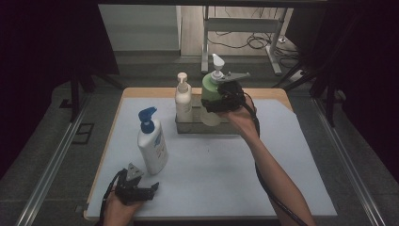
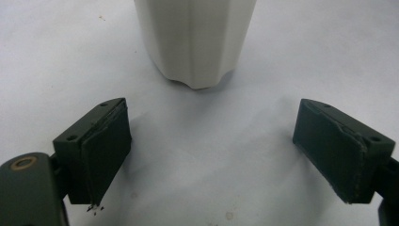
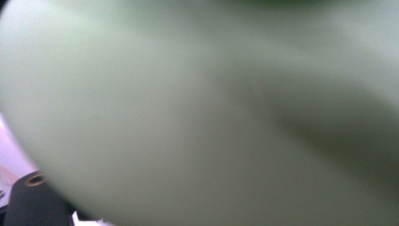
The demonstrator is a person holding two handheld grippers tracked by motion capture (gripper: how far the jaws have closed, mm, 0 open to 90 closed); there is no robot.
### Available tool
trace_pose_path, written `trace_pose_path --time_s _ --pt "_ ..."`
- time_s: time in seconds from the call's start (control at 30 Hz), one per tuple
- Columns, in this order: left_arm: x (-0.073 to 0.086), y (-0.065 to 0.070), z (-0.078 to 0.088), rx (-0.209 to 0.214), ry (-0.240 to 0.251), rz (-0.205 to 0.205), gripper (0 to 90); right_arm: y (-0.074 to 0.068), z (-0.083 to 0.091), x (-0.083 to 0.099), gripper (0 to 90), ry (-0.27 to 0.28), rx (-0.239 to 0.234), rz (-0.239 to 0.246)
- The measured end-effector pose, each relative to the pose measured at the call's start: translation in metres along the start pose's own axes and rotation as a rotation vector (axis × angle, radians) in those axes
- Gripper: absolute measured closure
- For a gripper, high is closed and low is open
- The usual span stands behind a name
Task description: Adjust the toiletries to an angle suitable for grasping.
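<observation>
Left gripper [image 2: 211, 150] jaws wide apart over pale table [image 2: 56, 61] — white bottle [image 2: 195, 42] base ahead (upright); nothing between

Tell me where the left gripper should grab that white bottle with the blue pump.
Probably grip the white bottle around its mid body, coming in level from the near side where the open left gripper already faces it. It stands upright, with a broad, fluted body; the blue pump is narrow with an overhanging nozzle, likely a poorer hold.

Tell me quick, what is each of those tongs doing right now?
Left tongs: open, holding nothing, pointed at the white bottle.
Right tongs: closed around the green pump bottle at the tray.
</observation>
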State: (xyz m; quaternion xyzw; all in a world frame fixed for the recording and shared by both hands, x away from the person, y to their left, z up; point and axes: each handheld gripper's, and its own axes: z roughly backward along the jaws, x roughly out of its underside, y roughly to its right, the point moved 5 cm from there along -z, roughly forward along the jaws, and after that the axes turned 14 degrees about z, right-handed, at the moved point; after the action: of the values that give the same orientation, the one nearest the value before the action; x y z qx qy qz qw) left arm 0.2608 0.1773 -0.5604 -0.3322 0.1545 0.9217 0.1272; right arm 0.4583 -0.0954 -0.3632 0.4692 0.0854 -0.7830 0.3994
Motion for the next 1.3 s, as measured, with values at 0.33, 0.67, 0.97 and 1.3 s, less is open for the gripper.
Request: trace_pose_path --time_s 0.33,0.67,0.97,1.3 --pt "0.000 0.000 0.000 0.001 0.001 0.001 11.7 0.010 -0.013 -0.001 12.2 -0.014 0.025 -0.008" --pt "0.000 0.000 0.000 -0.001 -0.002 0.000 11.7 0.016 -0.032 0.005 12.2 -0.024 0.042 -0.019" --pt "0.000 0.000 0.000 0.000 -0.002 0.000 11.7 0.015 -0.046 0.009 12.2 -0.032 0.042 -0.013" --pt "0.000 0.000 0.000 0.000 -0.002 -0.001 11.7 0.012 -0.057 0.020 12.2 -0.057 0.022 -0.019"
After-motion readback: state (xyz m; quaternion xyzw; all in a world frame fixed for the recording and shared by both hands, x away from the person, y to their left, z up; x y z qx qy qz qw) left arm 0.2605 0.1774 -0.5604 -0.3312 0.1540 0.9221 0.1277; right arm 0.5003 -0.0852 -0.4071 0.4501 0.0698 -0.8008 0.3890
